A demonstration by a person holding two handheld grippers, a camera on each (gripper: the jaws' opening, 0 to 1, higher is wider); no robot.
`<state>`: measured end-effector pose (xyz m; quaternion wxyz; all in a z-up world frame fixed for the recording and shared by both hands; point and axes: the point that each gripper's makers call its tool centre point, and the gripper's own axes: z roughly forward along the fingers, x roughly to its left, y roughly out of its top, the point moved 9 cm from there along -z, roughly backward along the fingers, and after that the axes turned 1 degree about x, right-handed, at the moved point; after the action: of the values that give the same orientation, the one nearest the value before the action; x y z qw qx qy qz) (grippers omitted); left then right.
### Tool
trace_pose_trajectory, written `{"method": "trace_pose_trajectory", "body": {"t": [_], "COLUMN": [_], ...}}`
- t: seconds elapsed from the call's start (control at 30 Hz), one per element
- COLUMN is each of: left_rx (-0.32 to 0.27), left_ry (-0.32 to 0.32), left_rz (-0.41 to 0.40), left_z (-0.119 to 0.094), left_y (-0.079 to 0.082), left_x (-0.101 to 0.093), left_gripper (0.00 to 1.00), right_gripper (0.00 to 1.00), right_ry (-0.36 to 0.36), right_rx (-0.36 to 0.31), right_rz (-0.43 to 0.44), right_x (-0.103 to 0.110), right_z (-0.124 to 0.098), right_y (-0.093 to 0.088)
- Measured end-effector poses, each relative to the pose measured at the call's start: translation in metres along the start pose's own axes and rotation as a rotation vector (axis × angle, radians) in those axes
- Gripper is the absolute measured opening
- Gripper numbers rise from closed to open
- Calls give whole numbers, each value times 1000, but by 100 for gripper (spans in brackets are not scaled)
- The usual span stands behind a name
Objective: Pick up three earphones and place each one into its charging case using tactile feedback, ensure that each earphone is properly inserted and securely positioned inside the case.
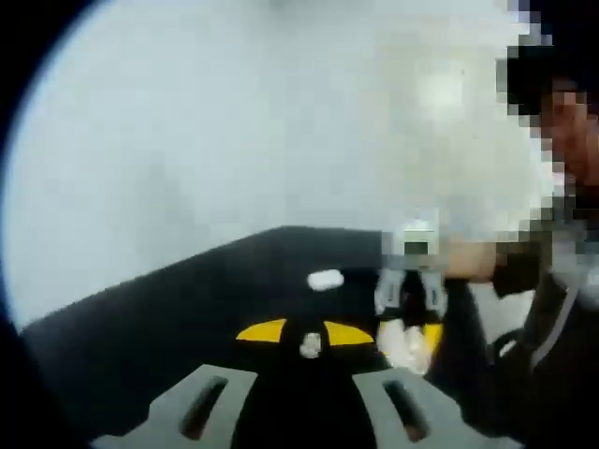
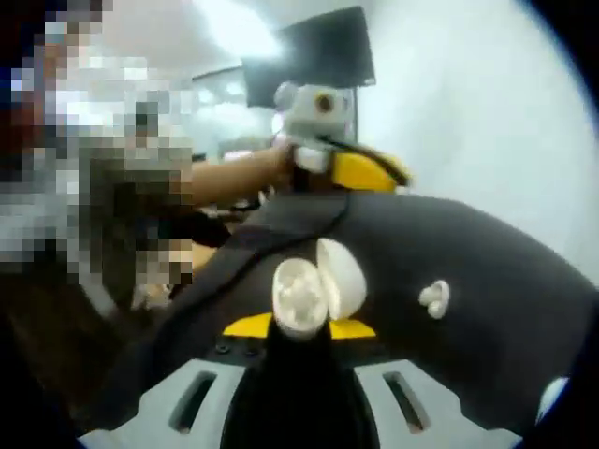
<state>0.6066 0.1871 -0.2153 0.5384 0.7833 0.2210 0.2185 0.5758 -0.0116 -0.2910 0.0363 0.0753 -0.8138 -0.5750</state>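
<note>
Right gripper (image 2: 301, 329) is clamped on an open white charging case (image 2: 314, 285); its sockets look empty. Left gripper (image 1: 310, 348) pinches a small earphone (image 1: 310, 346) above the dark mat (image 1: 168, 309). Another earphone (image 2: 434, 298) lies loose on the mat near the case; no insertion evident yet, all three apparently remain.

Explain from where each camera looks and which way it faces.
Left gripper view: rides the left hand-held gripper, looks low across the dark table toward a pale wall; the right hand-held gripper and the person's arm enter from the right.
Right gripper view: rides the right hand-held gripper, which grips the open charging case, and faces the left one and the arm holding it.
Shared: the table and both hand-held grippers; the cameras roughly face each other.
</note>
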Motion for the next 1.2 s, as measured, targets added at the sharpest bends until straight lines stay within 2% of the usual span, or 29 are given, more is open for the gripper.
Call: {"method": "trace_pose_trajectory", "body": {"t": [0.07,0.1,0.17,0.23,0.4,0.57,0.63,0.67,0.77,0.87,1.0,1.1,1.2], "left_rx": [45,88,165,222,200,198,186,183,203,208,212,226,220], "left_ry": [-87,-117,-147,-142,-192,-145,-156,-165,-159,-92,97,256,306], "left_rz": [-11,-6,14,29,-5,-39,-60,-100,-86,-81,-103,-39,-46], "left_z": [21,29,44,53,60,66,65,65,57,42,11,-9,-23], "left_y": [1,-2,-9,-15,-20,-26,-27,-27,-27,-22,-20,-35,-50], "left_x": [0,1,3,6,4,8,7,6,3,7,16,12,-8], "left_gripper": [13,13,13,12,19,8,3,3,3,3,3,3,3], "right_gripper": [22,22,21,21,21,21,21,21,21,21,21,21,21], "right_ry": [-4,-5,-3,-2,4,8,8,8,9,10,9,10,11], "right_rx": [-1,-1,-2,-2,-1,-3,-4,-4,-5,-7,-8,-7,-7], "right_rz": [-6,-6,0,-1,2,4,4,2,0,1,0,2,3], "right_x": [0,-1,-2,-1,-2,-3,-3,-2,-2,-2,-1,-2,-2], "right_z": [0,0,1,1,1,1,1,0,-1,-2,-2,-2,-2], "right_y": [0,0,0,0,0,-1,-1,-2,-3,-4,-4,-4,-4]}}
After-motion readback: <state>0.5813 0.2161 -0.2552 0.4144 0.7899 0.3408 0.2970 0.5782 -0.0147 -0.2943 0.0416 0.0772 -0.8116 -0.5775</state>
